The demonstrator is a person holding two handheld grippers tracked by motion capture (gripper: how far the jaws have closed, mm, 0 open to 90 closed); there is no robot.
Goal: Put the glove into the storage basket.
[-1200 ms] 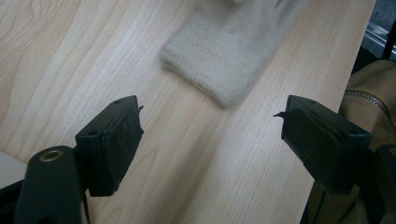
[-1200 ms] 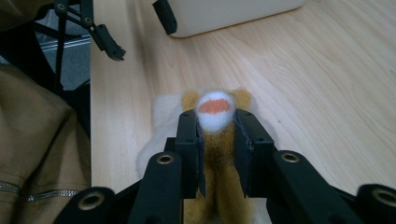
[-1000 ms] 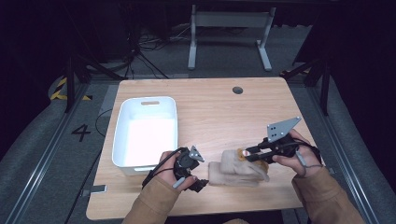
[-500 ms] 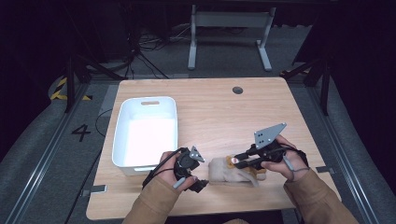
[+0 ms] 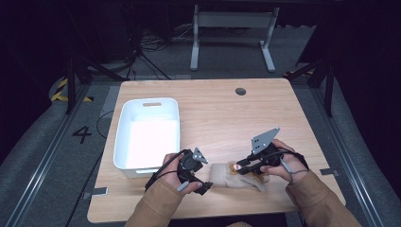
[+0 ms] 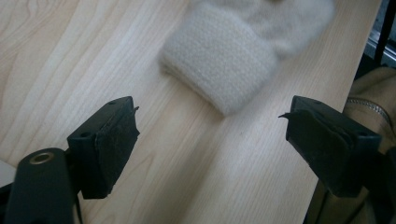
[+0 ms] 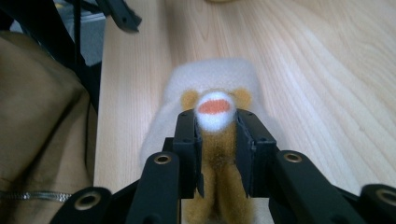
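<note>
A cream knitted mitten [image 5: 226, 176] lies near the table's front edge, its cuff [image 6: 219, 70] towards my left gripper. A brown plush piece with a white and orange tip [image 7: 214, 109] sits over the cream mitten [image 7: 215, 74]. My right gripper [image 5: 239, 168] [image 7: 217, 128] is shut on that plush piece, with the tip sticking out past the jaws. My left gripper [image 5: 204, 176] [image 6: 210, 135] rests low over the wood just short of the cuff. Its jaws stand wide apart with nothing between them.
A white bin [image 5: 123, 142] stands at the left of the wooden table [image 5: 227, 109], close to my left hand. A round cable hole [image 5: 240, 91] is at the back. Tan sleeves come in over the front edge. The floor around is dark.
My right gripper has moved left and towards the front edge, down onto the mitten, with the plush piece in its jaws. The left gripper has stayed put.
</note>
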